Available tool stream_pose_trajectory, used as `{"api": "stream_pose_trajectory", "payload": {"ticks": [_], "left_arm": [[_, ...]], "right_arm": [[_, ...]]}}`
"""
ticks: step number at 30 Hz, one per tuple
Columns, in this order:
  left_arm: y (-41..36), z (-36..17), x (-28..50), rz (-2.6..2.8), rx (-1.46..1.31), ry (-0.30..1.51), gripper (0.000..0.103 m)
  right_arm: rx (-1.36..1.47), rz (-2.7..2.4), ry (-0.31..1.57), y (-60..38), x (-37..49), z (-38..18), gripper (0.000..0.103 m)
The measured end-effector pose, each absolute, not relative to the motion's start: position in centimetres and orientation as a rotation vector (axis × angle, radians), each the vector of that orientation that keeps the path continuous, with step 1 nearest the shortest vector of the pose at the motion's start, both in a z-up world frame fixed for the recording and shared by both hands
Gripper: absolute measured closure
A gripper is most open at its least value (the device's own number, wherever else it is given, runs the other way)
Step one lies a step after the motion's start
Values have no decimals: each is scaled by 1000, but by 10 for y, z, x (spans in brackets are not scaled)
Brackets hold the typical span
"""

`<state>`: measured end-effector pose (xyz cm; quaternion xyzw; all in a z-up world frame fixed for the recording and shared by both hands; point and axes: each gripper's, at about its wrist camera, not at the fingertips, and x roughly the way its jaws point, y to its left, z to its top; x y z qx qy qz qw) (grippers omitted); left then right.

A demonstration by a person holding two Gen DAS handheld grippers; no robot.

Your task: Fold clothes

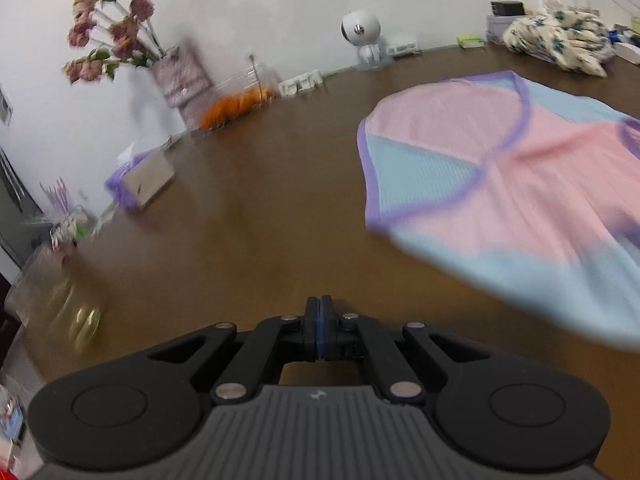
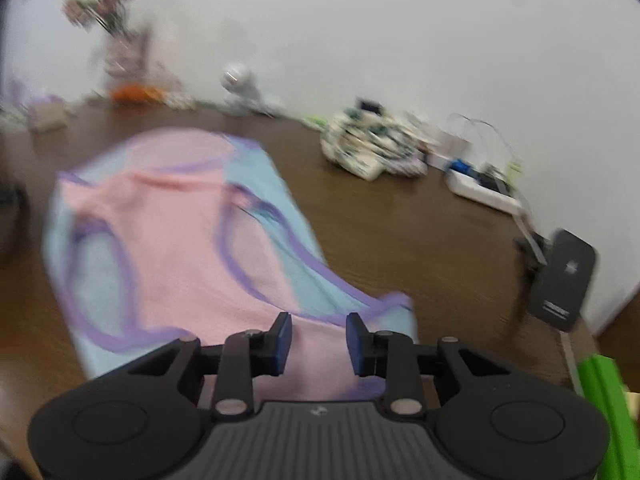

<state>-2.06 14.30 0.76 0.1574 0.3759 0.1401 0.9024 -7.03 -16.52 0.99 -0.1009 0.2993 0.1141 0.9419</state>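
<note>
A pink and light-blue top with purple trim [image 1: 500,168] lies spread on the brown table [image 1: 260,220], to the right of and beyond my left gripper [image 1: 319,304]. That gripper hangs over bare wood, shut, with nothing between its pads. In the right wrist view the same top [image 2: 180,248] reaches from the middle of the table to just under my right gripper [image 2: 319,326]. Its jaws stand apart above the pink near part of the cloth, and the pads grip nothing.
Along the wall stand a vase of flowers [image 1: 176,76], a basket of oranges [image 1: 236,106], a white round figure [image 1: 360,36] and a tissue box [image 1: 146,180]. A crumpled floral cloth [image 2: 372,148], a white tray [image 2: 480,188] and a dark device on a stand [image 2: 560,276] crowd the right side.
</note>
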Motion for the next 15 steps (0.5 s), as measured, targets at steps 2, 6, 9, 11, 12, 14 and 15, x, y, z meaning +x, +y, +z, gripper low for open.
{"api": "stream_pose_trajectory", "payload": {"ticks": [2,6,9,11,12,14,15], "left_arm": [[146,18,-40,257,287,770,102],[157,43,-39,184,175,682,89],[157,46,-8,116,155,669,74],[158,42,22,85,122,686,65],[159,39,38,80,96,699,64],[158,32,66,91,73,719,64],[158,28,78,99,67,731,64]], "right_arm": [[-162,349,626,-158,-72,12,76],[-168,375,663,-146,-70,1,76],[-154,364,684,-151,-72,-3,76],[-150,358,699,-155,-75,-7,76],[-143,356,697,-161,-76,-8,76],[-121,352,701,-166,-77,-9,76],[-120,348,703,-168,-77,-9,76]]}}
